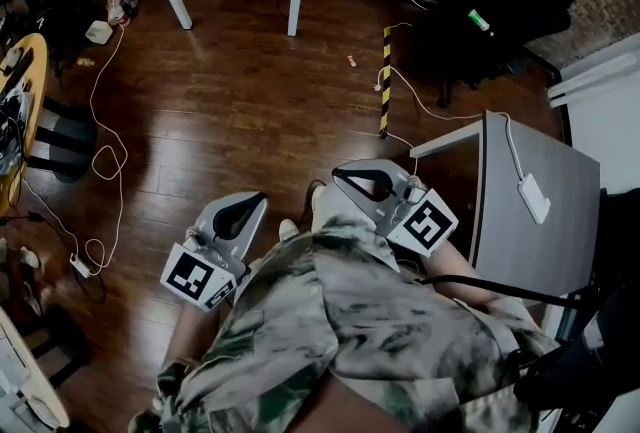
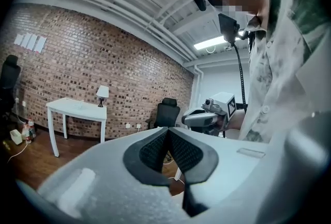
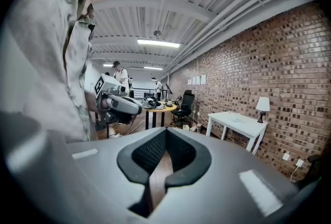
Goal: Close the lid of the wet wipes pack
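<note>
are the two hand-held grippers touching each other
Apart. The head view shows the left hand-held gripper and the right hand-held gripper side by side, with a strip of wood floor visible between them.

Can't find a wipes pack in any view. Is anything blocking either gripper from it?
Cannot say: no pack shows in any view. The left gripper and right gripper are both shut and empty, held near the person's body above the wood floor. The grey table at right shows only a white charger.
</note>
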Demonstrator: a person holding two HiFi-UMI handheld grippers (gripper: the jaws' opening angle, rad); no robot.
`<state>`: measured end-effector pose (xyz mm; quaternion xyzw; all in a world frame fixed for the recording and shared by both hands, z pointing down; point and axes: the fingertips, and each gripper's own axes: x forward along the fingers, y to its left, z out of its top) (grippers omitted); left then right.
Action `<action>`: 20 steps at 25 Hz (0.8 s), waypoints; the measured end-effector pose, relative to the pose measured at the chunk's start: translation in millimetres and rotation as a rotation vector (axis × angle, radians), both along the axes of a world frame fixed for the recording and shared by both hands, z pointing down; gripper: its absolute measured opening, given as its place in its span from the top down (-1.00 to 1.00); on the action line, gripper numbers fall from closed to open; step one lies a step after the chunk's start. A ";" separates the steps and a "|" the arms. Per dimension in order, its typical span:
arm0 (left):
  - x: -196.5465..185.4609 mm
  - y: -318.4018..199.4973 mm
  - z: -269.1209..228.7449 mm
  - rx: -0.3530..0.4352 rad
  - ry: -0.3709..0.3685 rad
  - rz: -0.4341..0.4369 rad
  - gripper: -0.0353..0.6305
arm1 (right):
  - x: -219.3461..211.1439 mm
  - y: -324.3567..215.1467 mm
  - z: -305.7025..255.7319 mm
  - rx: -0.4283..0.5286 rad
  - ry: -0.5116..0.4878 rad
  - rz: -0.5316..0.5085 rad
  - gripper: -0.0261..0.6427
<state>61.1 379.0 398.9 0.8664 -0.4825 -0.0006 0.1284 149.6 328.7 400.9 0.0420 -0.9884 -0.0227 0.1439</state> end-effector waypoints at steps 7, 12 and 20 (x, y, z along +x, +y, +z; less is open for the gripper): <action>-20.4 -37.2 2.5 0.002 -0.016 -0.037 0.89 | -31.6 -41.9 0.8 0.017 -0.026 -0.049 0.91; -55.4 -81.9 2.9 -0.013 -0.043 -0.107 0.89 | -68.3 -95.8 5.4 0.021 -0.044 -0.108 0.91; -100.5 -188.5 -12.9 -0.011 -0.099 -0.152 0.89 | -107.5 -201.0 -3.4 0.011 -0.079 -0.144 0.91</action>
